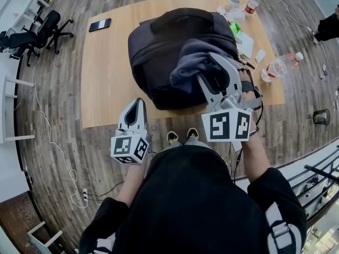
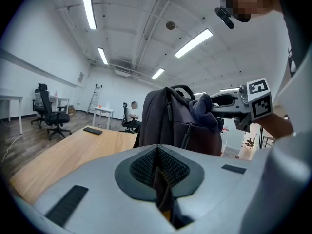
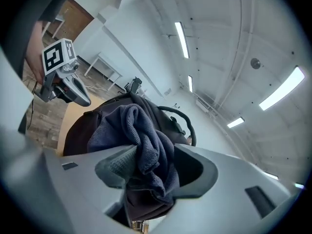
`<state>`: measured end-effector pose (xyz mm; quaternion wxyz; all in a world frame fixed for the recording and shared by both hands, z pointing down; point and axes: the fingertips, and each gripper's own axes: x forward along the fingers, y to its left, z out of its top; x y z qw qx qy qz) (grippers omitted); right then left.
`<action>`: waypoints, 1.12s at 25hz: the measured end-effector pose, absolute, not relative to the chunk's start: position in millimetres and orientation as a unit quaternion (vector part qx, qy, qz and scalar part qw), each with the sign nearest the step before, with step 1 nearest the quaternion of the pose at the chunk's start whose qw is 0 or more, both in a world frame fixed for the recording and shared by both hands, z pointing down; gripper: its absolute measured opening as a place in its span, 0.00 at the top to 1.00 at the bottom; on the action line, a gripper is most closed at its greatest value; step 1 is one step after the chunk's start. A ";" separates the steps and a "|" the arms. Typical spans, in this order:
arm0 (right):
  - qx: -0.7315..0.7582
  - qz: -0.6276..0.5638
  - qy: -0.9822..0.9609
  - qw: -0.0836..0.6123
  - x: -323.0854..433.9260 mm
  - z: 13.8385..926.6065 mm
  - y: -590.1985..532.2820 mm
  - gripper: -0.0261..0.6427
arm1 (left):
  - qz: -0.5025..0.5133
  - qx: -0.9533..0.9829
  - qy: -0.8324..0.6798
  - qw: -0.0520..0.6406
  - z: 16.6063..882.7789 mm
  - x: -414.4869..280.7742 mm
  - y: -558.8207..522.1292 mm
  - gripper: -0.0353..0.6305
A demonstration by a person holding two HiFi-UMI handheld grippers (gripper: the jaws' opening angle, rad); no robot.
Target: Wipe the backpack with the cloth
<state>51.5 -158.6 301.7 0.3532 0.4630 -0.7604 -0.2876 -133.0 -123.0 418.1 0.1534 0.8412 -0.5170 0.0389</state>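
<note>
A dark backpack (image 1: 164, 46) stands upright on the wooden table (image 1: 106, 78). My right gripper (image 1: 214, 70) is shut on a bunched dark blue cloth (image 1: 192, 62) and holds it against the backpack's near right side. In the right gripper view the cloth (image 3: 146, 145) fills the jaws, with the backpack (image 3: 80, 130) just behind it. My left gripper (image 1: 139, 106) hangs shut and empty off the table's near edge, left of the backpack and apart from it. From the left gripper view, the backpack (image 2: 168, 123) rises ahead with the cloth (image 2: 205, 110) at its right.
A black phone (image 1: 99, 24) lies at the table's far left. Cups, papers, a red-capped bottle (image 1: 253, 2) and a lying plastic bottle (image 1: 280, 65) crowd the right side. Office chairs (image 1: 37, 33) stand on the floor at left. A cable runs along the floor.
</note>
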 end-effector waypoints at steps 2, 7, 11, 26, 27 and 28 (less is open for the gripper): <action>0.455 -0.282 -0.767 0.352 50.3 302.3 -162.8 0.62 | 0.039 0.842 -0.515 0.155 419.1 -131.6 -122.8 0.92; 0.438 -0.258 -0.779 0.366 49.9 315.6 -182.9 0.58 | 0.038 0.845 -0.511 0.154 417.8 -128.3 -122.1 0.92; 0.417 -0.213 -0.811 0.350 39.8 330.3 -183.0 0.75 | 0.036 0.843 -0.515 0.154 417.6 -132.3 -121.6 0.92; 0.417 -0.184 -0.847 0.272 -35.2 340.4 -143.5 0.86 | 0.043 0.845 -0.506 0.164 425.1 -125.1 -115.1 0.92; 0.414 -0.182 -0.851 0.268 -39.5 338.1 -143.5 0.86 | 0.044 0.846 -0.505 0.164 424.7 -124.6 -114.7 0.92; 0.410 -0.183 -0.853 0.267 -45.0 335.6 -145.1 0.86 | 0.044 0.847 -0.504 0.164 424.4 -124.2 -114.2 0.92</action>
